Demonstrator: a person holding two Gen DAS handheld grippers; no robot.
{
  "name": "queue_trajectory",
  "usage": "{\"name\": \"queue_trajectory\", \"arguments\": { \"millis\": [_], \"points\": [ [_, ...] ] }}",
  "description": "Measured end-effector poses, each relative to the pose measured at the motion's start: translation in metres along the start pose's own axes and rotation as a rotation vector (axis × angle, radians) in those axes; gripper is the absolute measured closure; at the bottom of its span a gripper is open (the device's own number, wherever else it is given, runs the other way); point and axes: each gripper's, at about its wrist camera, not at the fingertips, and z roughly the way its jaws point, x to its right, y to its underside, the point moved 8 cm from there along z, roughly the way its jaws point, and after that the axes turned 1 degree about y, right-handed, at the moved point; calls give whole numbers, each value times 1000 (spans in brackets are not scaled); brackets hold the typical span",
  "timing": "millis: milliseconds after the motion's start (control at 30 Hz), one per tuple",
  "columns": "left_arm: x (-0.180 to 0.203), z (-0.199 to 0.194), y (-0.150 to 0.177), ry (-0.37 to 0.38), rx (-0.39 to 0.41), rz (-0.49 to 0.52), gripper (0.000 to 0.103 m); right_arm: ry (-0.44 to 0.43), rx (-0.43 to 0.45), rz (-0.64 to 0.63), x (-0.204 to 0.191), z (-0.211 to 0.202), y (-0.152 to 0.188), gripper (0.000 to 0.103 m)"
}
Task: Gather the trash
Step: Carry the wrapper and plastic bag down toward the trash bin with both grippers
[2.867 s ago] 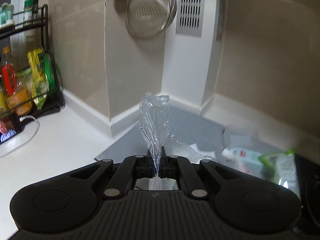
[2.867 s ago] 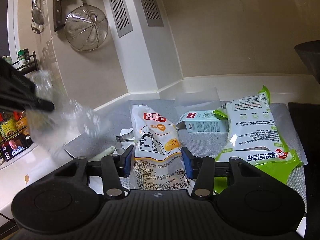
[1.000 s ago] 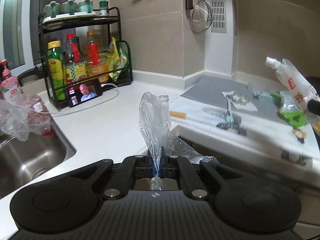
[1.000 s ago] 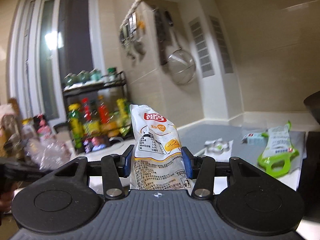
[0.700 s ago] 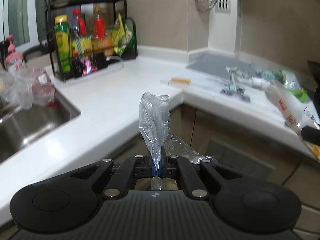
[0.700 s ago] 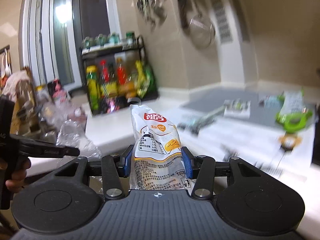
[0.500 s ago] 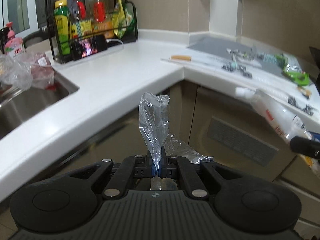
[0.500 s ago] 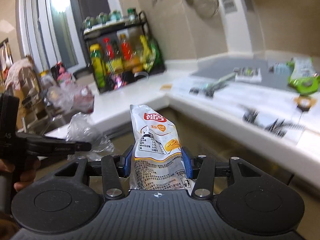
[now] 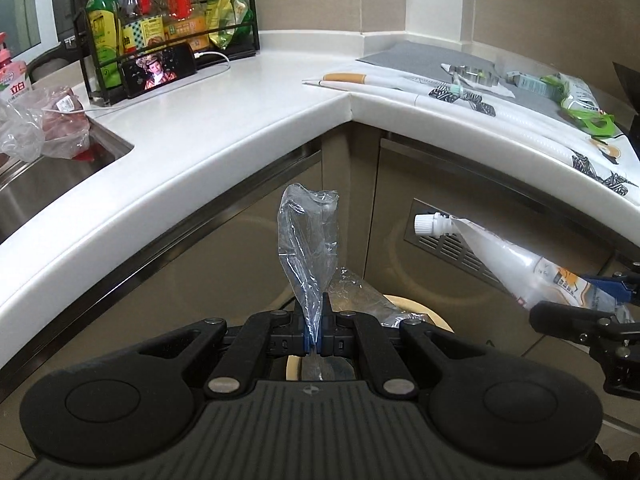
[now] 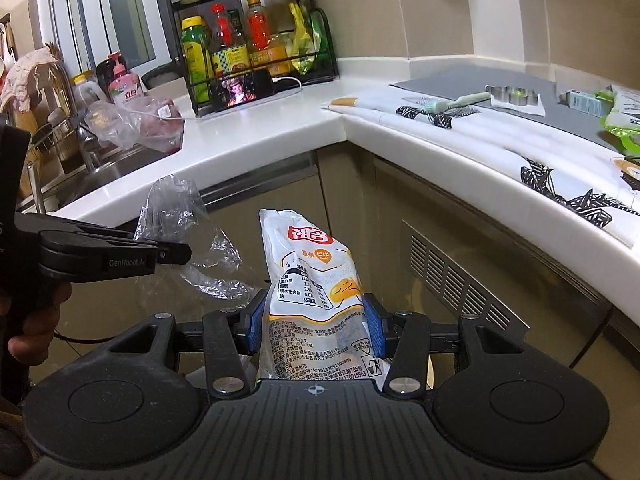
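My left gripper [image 9: 314,330] is shut on a crumpled clear plastic bag [image 9: 308,252], held below the counter in front of the corner cabinets. That bag [image 10: 188,240] and the left gripper [image 10: 176,254] also show in the right wrist view. My right gripper [image 10: 314,324] is shut on a white spouted pouch [image 10: 316,280] with red and orange print; the pouch [image 9: 508,262] shows at the right of the left wrist view. A round cream rim of a bin [image 9: 424,310] lies just beyond my left fingers, mostly hidden.
The white L-shaped counter [image 9: 224,120] runs above. A grey mat [image 9: 432,58] holds a green wrapper [image 9: 580,98], a small carton and a metal cutter. A bottle rack [image 10: 248,40], phone and sink [image 10: 108,170] stand left. A cabinet vent [image 10: 460,276] is at right.
Both grippers have dropped from counter height to below the counter edge, carrying the bag and the pouch. The bin rim has come into view under the left gripper.
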Motion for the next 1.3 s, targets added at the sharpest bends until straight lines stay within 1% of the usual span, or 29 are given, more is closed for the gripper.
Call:
{"name": "queue_trajectory", "arguments": {
  "millis": [133,367,767,1067,1300],
  "points": [
    [-1,2,1,-3,-12,-3,100,-1,-4,-4,0,-1,0,52],
    [2,0,0,-2,-2,12,100,2,-8,-7,0,0,0,52],
    [2,4,0,0,-19,4,100,9,-16,7,2,4,2,52],
    [3,8,1,-14,-14,7,100,14,-19,16,5,6,3,52],
    [2,14,3,-4,-44,-8,100,21,-27,26,4,10,5,52]
  ]
}}
